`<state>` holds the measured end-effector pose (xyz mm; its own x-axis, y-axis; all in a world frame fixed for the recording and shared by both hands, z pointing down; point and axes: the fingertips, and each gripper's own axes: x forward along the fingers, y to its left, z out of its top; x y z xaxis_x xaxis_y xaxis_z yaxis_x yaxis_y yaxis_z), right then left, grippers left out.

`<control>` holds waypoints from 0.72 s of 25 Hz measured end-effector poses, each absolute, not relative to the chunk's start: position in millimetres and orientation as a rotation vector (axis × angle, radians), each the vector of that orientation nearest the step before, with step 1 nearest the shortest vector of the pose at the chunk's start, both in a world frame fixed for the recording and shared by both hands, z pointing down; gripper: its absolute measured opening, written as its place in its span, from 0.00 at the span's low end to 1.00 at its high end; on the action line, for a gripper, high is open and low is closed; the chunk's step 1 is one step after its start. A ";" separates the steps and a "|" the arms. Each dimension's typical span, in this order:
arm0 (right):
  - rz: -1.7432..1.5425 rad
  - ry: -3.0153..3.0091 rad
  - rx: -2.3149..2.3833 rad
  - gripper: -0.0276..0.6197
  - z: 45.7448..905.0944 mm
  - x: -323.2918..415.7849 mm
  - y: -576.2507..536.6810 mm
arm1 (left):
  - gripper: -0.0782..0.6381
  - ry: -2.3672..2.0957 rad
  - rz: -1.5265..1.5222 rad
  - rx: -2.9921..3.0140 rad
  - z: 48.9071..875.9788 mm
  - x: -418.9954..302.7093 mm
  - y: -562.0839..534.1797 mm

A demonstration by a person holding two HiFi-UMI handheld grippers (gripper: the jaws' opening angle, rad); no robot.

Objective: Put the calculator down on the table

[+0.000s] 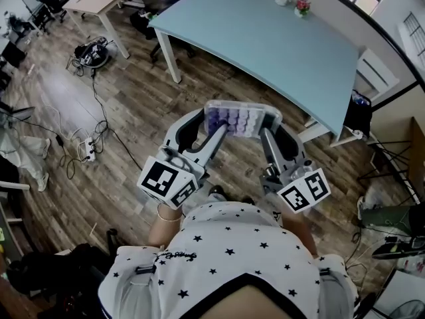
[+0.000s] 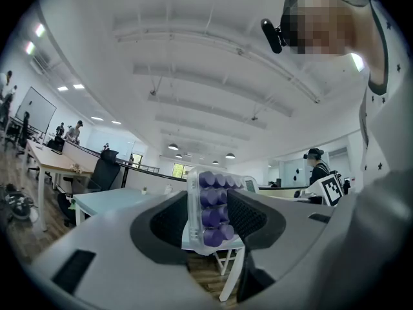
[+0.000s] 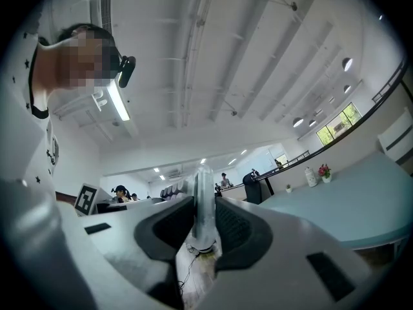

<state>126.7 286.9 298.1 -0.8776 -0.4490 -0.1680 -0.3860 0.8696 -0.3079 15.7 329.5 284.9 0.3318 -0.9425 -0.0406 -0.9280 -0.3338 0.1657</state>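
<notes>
Blue counter (image 1: 279, 45) sits just ahead; left gripper (image 1: 211, 122) and right gripper (image 1: 273, 127) fingers pinch the calculator (image 1: 240, 119) by its ends. I'd guess light, stiff, slick plastic, so hold its rim firmly.

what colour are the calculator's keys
The keys on the calculator are purple, clearest in the left gripper view.

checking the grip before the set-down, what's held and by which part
The calculator, held between both tools: the left tool clamps its left end, the right tool its right end.
</notes>
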 end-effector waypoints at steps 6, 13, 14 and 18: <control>-0.412 2.810 -0.650 0.20 302.3 102.4 290.7 | 0.39 -1.738 -0.199 2.468 289.5 -8.8 332.9; -0.444 2.823 -0.667 0.20 311.7 92.1 288.5 | 0.39 -1.725 -0.198 2.446 299.9 -19.4 330.7; -0.448 2.824 -0.666 0.20 312.8 90.9 286.7 | 0.39 -1.726 -0.197 2.442 301.0 -20.6 329.1; -0.472 2.832 -0.649 0.20 317.3 85.4 274.5 | 0.39 -1.741 -0.187 2.415 305.1 -25.2 318.4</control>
<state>85.4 274.5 317.3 -0.8842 -0.4516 -0.1195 -0.3884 0.8528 -0.3491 -25.2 318.4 305.1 0.3148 -0.9491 -0.0089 -0.9293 -0.3101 0.2007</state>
